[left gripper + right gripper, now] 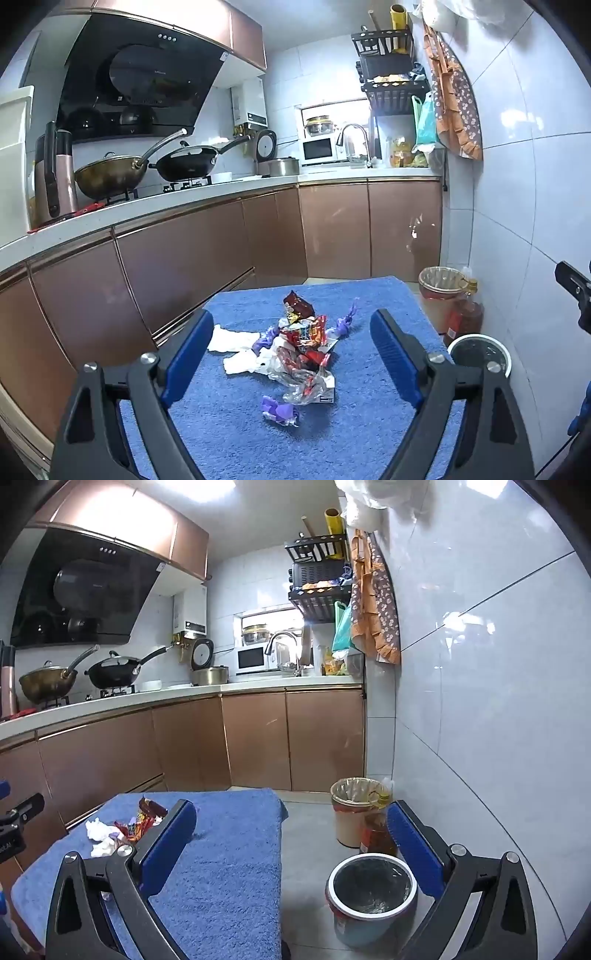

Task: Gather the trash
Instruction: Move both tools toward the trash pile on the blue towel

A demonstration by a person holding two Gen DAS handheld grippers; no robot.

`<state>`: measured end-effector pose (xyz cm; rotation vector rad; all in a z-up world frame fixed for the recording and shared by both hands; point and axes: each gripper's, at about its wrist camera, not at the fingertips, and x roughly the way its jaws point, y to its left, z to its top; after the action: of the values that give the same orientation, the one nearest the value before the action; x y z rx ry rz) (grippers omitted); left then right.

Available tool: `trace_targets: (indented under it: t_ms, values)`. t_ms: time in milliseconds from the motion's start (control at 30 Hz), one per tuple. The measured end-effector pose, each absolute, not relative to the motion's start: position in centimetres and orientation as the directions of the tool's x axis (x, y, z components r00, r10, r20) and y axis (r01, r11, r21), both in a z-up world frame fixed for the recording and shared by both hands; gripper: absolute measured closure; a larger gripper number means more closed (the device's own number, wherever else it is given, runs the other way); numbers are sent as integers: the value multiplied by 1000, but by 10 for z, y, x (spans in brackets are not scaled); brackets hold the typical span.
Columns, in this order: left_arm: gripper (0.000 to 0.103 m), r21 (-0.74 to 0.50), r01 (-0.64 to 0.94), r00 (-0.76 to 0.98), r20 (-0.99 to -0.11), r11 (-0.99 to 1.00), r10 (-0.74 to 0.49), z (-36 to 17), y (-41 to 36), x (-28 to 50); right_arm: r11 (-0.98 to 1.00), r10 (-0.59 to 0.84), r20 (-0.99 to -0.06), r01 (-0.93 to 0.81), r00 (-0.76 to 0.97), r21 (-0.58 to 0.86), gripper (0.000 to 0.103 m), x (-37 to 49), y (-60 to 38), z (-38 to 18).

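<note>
A heap of trash [301, 347] lies on a blue towel-covered table [236, 435]: red snack wrappers, clear plastic, white tissue [231, 338] and purple candy wrappers [279, 410]. My left gripper [291, 341] is open and hovers short of the heap, nothing between its blue pads. My right gripper [291, 830] is open over the table's right edge, holding nothing. Part of the trash [129, 825] shows beyond its left finger. A small white-rimmed bin [371, 886] with a dark liner stands on the floor below the right gripper, also the bin [478, 352] right of the table.
A second bin with a tan liner [354, 812] and an oil bottle [376, 830] stand by the tiled wall [498, 701]. Brown kitchen cabinets [184, 258] with woks on the stove run along the left and back. Grey floor [310, 834] lies between table and bins.
</note>
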<state>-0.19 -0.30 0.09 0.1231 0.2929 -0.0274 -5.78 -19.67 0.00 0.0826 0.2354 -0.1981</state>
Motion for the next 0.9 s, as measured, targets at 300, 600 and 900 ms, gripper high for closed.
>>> trace_targets:
  t_ms: [300,600,900]
  values:
    - [12,103,49,952,-306,993,-16,11,-2,16,970,-212,-246,234,946,62,0,-49,-206,2]
    - [12,84,59,940,-339,995,-28,-6,2,45,975,-188,-300,216,935,60,0,-25,-208,-4]
    - [12,51,115,903,-422,992,-83,-32,35,61,985,-110,-373,151,921,82,0,11,-207,-16]
